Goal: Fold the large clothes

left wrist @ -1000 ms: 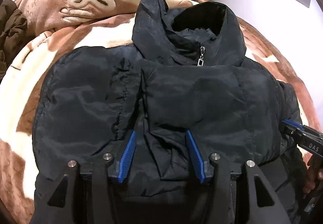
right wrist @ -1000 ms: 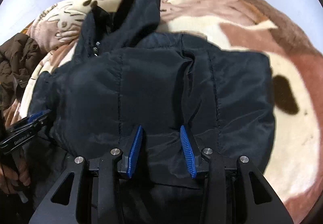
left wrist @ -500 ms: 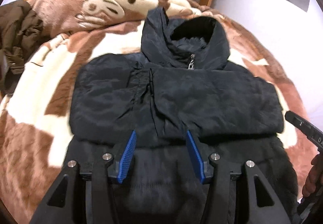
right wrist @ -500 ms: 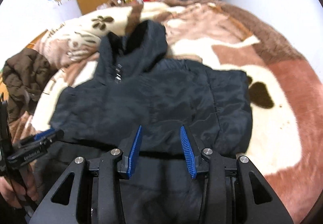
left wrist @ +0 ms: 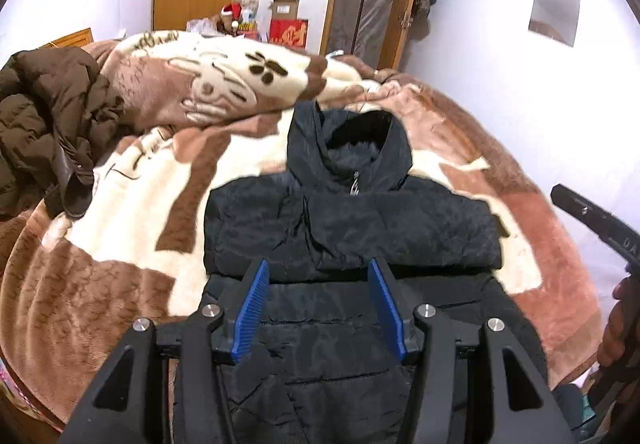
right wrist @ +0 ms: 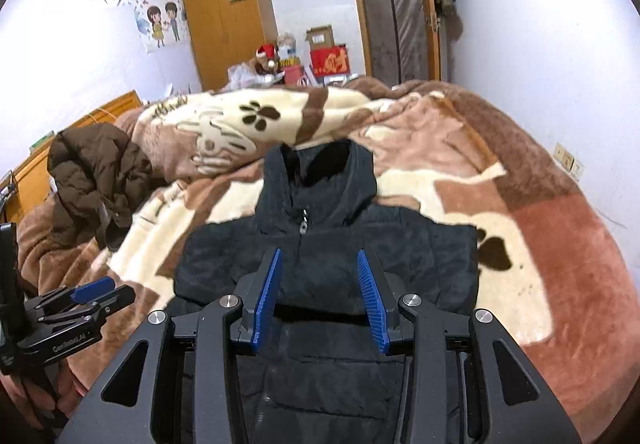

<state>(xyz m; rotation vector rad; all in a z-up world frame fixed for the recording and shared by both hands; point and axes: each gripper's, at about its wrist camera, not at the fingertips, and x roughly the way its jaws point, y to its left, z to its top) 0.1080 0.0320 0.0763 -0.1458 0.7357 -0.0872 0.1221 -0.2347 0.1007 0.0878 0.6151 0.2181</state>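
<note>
Near: my left gripper [left wrist: 320, 308] and right gripper [right wrist: 320, 300], both spread wide, empty, now lifted back off the black jacket [left wrist: 352, 228]. Sleeves lie folded across its chest on the blanket [left wrist: 120, 284]; bottom-up fold remains, I judge. Far: only right view shows wall socket [right wrist: 568, 162].

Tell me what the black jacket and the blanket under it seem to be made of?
The jacket looks like thin, slightly glossy synthetic shell, probably nylon or polyester, over soft filling: it catches light in fine crinkles and is stitched into puffy bands. The blanket looks like thick plush fleece: matte, with a fuzzy pile that shows brushed streaks. Neither fibre can be confirmed by sight.
</note>
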